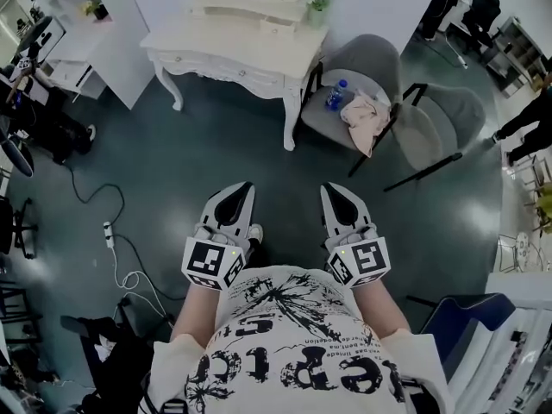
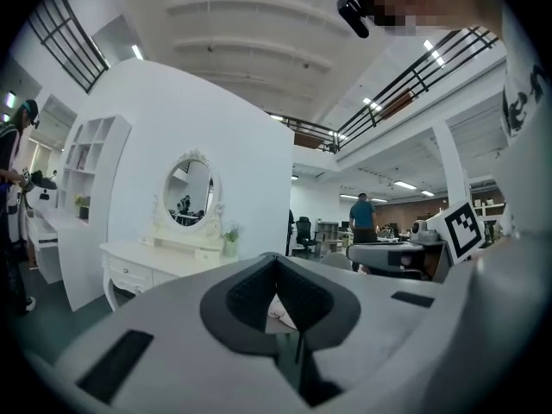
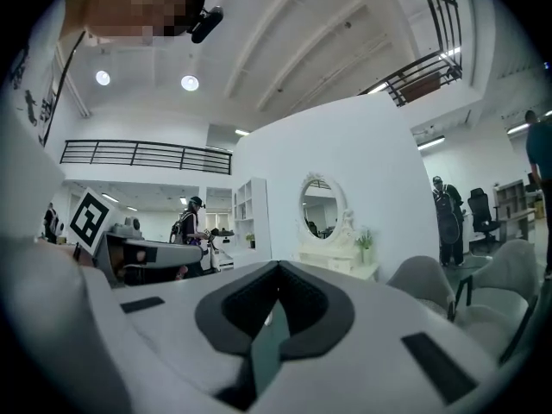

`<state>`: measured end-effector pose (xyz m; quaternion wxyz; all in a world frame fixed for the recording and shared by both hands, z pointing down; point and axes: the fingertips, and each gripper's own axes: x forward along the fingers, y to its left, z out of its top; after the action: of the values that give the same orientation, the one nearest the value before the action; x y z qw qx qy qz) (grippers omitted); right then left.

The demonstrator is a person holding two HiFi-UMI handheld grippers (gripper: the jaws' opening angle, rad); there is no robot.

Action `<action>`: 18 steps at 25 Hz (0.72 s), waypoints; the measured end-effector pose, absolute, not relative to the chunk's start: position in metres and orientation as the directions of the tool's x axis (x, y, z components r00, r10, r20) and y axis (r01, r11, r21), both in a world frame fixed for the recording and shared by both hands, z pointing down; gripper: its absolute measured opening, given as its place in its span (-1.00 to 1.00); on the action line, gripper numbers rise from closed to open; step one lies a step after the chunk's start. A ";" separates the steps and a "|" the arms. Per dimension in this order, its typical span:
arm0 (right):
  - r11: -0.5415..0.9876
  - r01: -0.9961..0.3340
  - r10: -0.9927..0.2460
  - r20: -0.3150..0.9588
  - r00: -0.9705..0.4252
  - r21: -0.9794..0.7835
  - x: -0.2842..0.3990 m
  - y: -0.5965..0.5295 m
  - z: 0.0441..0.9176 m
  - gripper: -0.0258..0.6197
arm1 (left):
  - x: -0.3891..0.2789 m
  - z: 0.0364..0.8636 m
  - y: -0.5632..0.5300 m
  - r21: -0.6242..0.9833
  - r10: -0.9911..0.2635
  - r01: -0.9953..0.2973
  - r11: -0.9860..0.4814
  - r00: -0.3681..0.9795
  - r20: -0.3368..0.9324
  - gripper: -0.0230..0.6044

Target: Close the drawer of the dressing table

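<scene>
Holding nothing, both grippers sit low in the head view, just ahead of the person's printed shirt: left gripper [image 1: 244,190] w/ jaws together, right gripper [image 1: 332,190] likewise closed tip to tip, nothing between either pair. Dressing table [image 1: 233,46] stands well ahead of them at top centre, against the white wall. Grey chair [image 1: 358,63] just to its right carries a blue bottle [image 1: 335,95] and a crumpled pinkish cloth [image 1: 366,119] on the seat, the two side by side. White shelf unit [image 1: 108,37] at upper left has a small potted plant [image 1: 95,9] in one compartment; other compartments too small to read. The dressing table is cream-white w/ curved legs, an oval mirror [image 2: 188,192] in a carved frame, and a small green plant [image 2: 229,235] at the top's right end. Drawer fronts [image 2: 129,272] w/ knobs run under the top; from this far they look about flush, but whether one stands out a bit can't be told
</scene>
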<state>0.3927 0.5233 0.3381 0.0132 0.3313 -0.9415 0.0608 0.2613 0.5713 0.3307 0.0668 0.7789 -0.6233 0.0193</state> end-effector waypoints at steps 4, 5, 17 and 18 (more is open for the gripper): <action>0.773 -0.628 -0.621 0.092 -0.778 -0.095 0.380 0.514 0.348 -0.87 | 0.253 0.343 0.562 0.098 -0.964 -0.970 -0.223 0.235 0.126 -0.86; 0.773 -0.628 -0.620 0.099 -0.778 -0.094 0.375 0.510 0.350 -0.87 | 0.248 0.345 0.558 0.104 -0.964 -0.970 -0.221 0.234 0.129 -0.86; 0.743 -0.662 -0.650 0.130 -0.748 -0.095 0.247 0.410 0.358 -0.87 | 0.113 0.347 0.464 0.115 -0.966 -0.970 -0.216 0.230 0.121 -0.86; 0.741 -0.665 -0.654 0.130 -0.746 -0.092 0.234 0.400 0.356 -0.87 | 0.099 0.345 0.454 0.112 -0.966 -0.970 -0.217 0.230 0.119 -0.86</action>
<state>0.2339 0.4000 0.3564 0.0444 0.3538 -0.9319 0.0662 0.0985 0.4536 0.3447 0.0812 0.7801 -0.6202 0.0115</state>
